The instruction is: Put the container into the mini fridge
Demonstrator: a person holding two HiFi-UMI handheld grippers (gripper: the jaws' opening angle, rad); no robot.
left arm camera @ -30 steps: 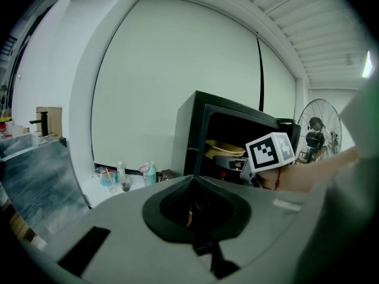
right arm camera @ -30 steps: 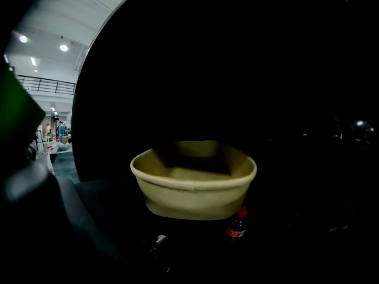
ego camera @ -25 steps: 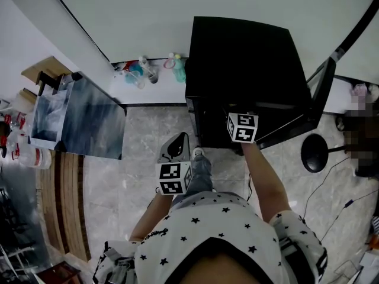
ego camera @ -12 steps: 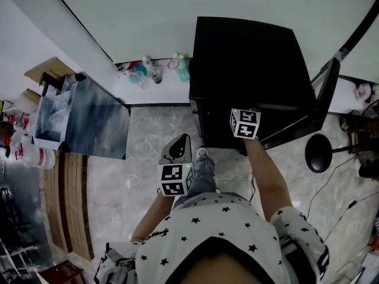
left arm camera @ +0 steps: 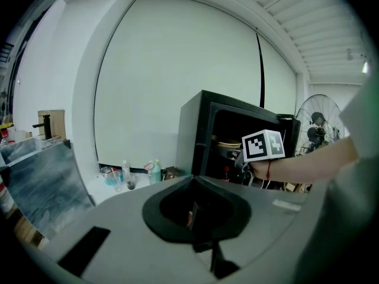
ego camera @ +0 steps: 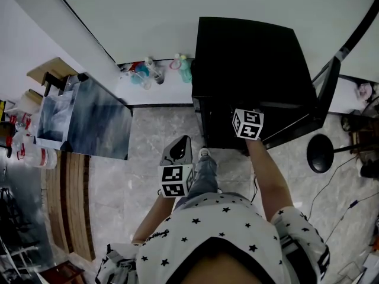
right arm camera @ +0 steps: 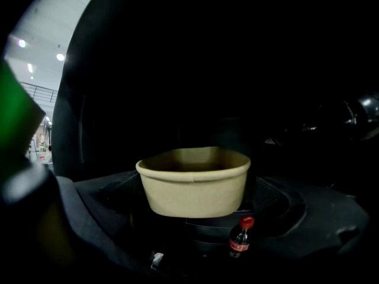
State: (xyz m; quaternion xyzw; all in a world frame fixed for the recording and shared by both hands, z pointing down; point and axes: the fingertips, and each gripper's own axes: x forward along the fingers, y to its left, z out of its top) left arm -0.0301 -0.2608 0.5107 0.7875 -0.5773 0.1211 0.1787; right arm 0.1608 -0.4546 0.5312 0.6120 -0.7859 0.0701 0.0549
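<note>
The container, a tan paper bowl [right arm camera: 192, 185], stands upright on a shelf inside the black mini fridge [ego camera: 249, 58]. My right gripper [right arm camera: 194, 232] reaches into the fridge opening, only its marker cube [ego camera: 247, 125] showing from above. Its jaws are opening; the bowl lies between them, and the dark jaws stand clear of its sides. My left gripper [ego camera: 176, 152] hangs lower left of the fridge, over the floor, shut and empty. It points toward the fridge [left arm camera: 195, 135].
The fridge door [ego camera: 323, 93] stands open to the right. A small cola bottle [right arm camera: 240, 236] sits below the bowl. Several bottles [ego camera: 151, 71] line the wall at the left of the fridge. A grey cabinet [ego camera: 89, 117] stands at left, a fan base [ego camera: 320, 154] at right.
The head view has shifted slightly. Both grippers keep their places relative to the fridge.
</note>
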